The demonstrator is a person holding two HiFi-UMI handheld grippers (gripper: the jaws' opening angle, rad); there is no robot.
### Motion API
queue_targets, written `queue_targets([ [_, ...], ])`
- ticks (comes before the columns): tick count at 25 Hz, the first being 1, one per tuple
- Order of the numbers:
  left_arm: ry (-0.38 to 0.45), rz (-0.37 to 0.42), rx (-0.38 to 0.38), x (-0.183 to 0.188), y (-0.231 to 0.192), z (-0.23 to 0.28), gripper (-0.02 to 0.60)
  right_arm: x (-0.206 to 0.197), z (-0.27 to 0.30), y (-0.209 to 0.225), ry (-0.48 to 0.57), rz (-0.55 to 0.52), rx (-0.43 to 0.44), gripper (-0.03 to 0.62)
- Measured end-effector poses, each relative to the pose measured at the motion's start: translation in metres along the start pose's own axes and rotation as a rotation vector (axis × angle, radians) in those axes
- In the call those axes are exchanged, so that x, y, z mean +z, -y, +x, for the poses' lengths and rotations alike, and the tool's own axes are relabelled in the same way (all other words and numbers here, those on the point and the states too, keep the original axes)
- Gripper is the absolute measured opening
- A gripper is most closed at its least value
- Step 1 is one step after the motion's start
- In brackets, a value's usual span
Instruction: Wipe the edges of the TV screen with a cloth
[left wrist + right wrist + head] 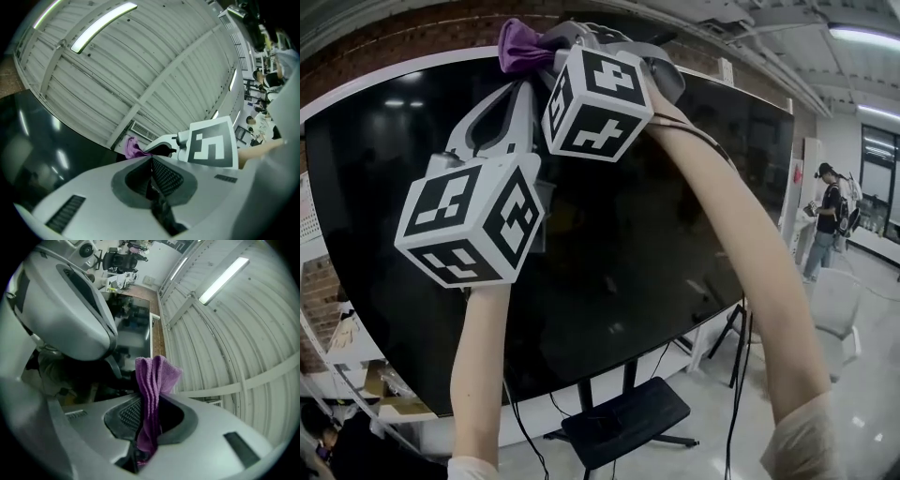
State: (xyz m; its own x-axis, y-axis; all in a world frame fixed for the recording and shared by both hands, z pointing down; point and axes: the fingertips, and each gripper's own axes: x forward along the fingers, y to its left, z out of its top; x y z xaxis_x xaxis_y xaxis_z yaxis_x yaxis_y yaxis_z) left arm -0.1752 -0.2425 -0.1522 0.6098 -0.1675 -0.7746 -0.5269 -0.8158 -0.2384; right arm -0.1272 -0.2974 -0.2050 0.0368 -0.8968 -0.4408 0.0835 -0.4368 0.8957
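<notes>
A big black TV screen (656,234) with a white frame stands on a floor stand. Both arms reach up to its top edge (403,67). My right gripper (546,47) is shut on a purple cloth (520,45), which sits bunched at the top edge. In the right gripper view the cloth (154,376) sticks up out of the right gripper (150,401). My left gripper (520,89) is just below and left of the cloth. Its own view shows the left gripper (151,159) shut with nothing in it and the cloth (133,149) just beyond.
The stand's dark base (623,422) and hanging cables are below the screen. A white chair (839,309) and a person (830,216) are at the right. A brick wall lies behind the TV, and a ribbed ceiling with strip lights (103,23) is above.
</notes>
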Motion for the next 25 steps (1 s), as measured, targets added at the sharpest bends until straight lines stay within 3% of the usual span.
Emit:
queue_targets([
  [6, 0.002, -0.038, 0.014, -0.027, 0.046, 0.016, 0.015, -0.064, -0.025, -0.001, -0.049, -0.057, -0.001, 0.062],
  [13, -0.037, -0.008, -0.018, -0.055, 0.076, 0.036, 0.015, -0.111, -0.033, 0.005, -0.074, -0.065, -0.001, 0.061],
  [18, -0.055, -0.022, -0.042, -0.08, 0.096, 0.053, 0.015, -0.124, -0.036, 0.004, -0.045, -0.005, 0.023, 0.061],
  [25, -0.033, -0.085, -0.067, -0.096, 0.111, 0.074, 0.015, -0.14, -0.038, 0.004, -0.061, -0.044, 0.034, 0.061],
])
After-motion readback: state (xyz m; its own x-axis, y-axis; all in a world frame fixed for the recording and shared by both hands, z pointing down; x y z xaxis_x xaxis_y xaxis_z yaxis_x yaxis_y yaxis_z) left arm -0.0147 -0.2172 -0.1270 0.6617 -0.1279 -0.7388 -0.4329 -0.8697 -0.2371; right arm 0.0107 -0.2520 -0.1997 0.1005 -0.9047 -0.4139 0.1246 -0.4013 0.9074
